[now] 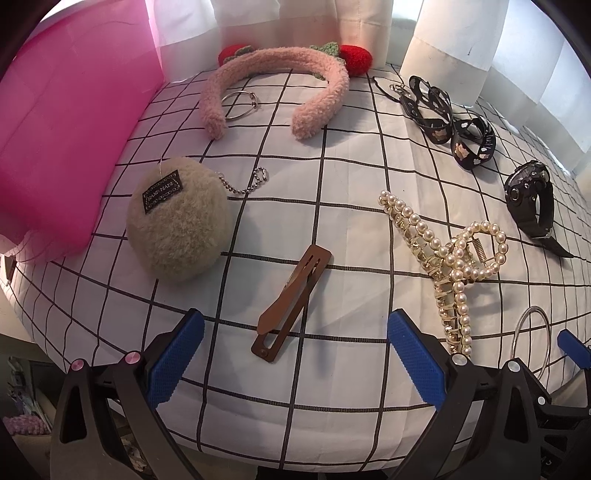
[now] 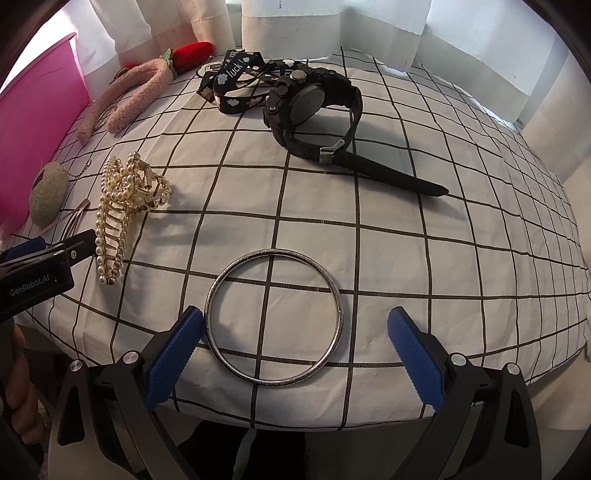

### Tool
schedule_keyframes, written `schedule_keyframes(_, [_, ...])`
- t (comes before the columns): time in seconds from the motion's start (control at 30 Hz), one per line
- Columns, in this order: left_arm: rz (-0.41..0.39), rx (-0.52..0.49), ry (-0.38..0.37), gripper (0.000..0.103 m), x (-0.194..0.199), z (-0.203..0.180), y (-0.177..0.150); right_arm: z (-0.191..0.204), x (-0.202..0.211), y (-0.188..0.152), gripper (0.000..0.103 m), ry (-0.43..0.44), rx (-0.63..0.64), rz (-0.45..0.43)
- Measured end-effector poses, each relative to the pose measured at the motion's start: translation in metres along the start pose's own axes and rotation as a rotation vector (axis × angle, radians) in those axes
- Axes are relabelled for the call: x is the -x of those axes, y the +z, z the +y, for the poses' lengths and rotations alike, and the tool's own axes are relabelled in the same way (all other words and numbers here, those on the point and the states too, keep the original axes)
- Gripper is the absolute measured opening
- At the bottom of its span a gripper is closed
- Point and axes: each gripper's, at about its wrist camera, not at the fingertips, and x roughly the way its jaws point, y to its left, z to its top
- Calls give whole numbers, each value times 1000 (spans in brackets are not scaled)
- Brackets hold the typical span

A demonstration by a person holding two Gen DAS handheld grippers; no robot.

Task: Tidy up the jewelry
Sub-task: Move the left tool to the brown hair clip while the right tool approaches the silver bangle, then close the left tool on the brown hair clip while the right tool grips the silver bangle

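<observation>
My left gripper [image 1: 295,354] is open and empty, its blue pads either side of a brown hair clip [image 1: 291,302] lying on the checked cloth. A pearl claw clip [image 1: 447,262] lies to its right, a beige plush pompom [image 1: 177,218] on a ball chain to its left. My right gripper [image 2: 295,350] is open and empty over a silver bangle [image 2: 273,317], which lies flat between the pads. The pearl clip [image 2: 122,214] also shows in the right wrist view. A black watch [image 2: 314,107] lies beyond the bangle. The bangle [image 1: 532,336] shows at the left view's right edge.
A pink container [image 1: 62,140] stands at the left. A pink fluffy headband [image 1: 277,85] with red strawberries, a small key ring [image 1: 240,105] and a black printed lanyard [image 1: 450,122] lie at the back. White curtains [image 2: 332,29] hang behind. The table's front edge [image 2: 295,421] is just under the grippers.
</observation>
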Motion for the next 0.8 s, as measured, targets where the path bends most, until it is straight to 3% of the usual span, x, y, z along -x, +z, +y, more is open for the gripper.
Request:
schedule_keyframes(0.3, [19,-11,-33,98,-1,4,1,0,2,-6,94,7,-6,-14])
schedule_keyframes(0.4, [20,-16,-37,93,2,2,0,0,3,-6,93,15,-4,-12])
schedule_keyframes(0.57, [4,-49,-57,67,10,-8,0,0,3,-5,92,19,-1,-10])
schedule_keyframes(0.67, [-4,-51,-64,52,12,-9,2,2,7,-7,80,20,5,-25])
schedule_keyframes(0.7, [-8,-50,-64,48,12,-9,2,3,10,-6,70,21,13,-34])
schedule_keyframes(0.77, [-11,-44,-67,28,13,-7,4,3,10,-6,71,22,14,-30])
schedule_keyframes(0.8, [-11,-45,-69,23,13,-6,4,4,9,-6,71,23,16,-31])
